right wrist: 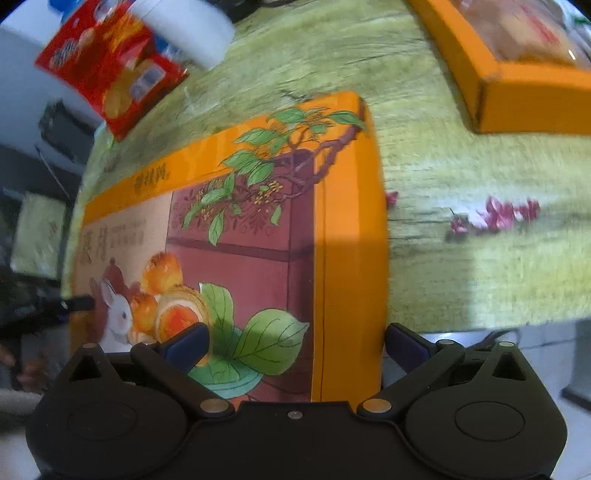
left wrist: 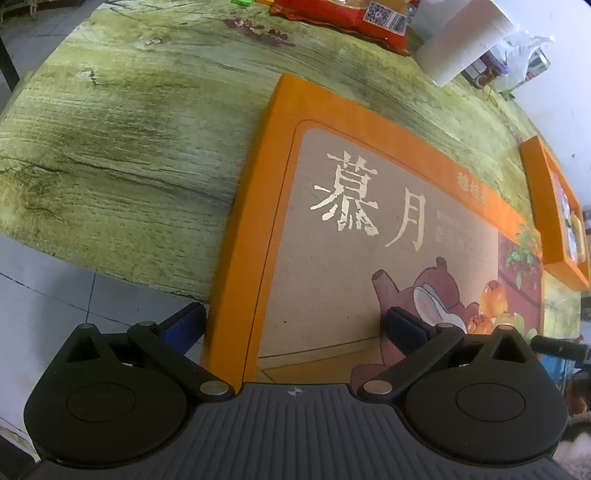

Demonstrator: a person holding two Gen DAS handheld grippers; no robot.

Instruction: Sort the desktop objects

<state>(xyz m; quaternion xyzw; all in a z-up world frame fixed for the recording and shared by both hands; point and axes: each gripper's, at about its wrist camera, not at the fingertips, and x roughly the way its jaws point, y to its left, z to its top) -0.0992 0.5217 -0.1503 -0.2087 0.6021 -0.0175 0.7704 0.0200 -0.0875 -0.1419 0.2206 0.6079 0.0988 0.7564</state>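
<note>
Grippers sat at opposite near corners of the large flat orange gift-box lid (left wrist: 369,236), printed with gold characters, a rabbit and fruit, which lay on the green wood-grain tablecloth (left wrist: 129,147) with its near edge hanging over the table's front. The left gripper (left wrist: 295,328) had its jaws apart, astride the lid's left border: one blue pad outside the edge, the other over the printed face. The right gripper (right wrist: 295,343) mirrored this at the right border, jaws likewise apart and gripping nothing. The lid's long axis ran side to side between the two, so each hand was equally near its own end, and a two-handed lift looked likely. Beyond lay the matching orange tray (right wrist: 517,85), to the right, a red snack bag (left wrist: 343,18) and a white paper roll (left wrist: 461,40).
</note>
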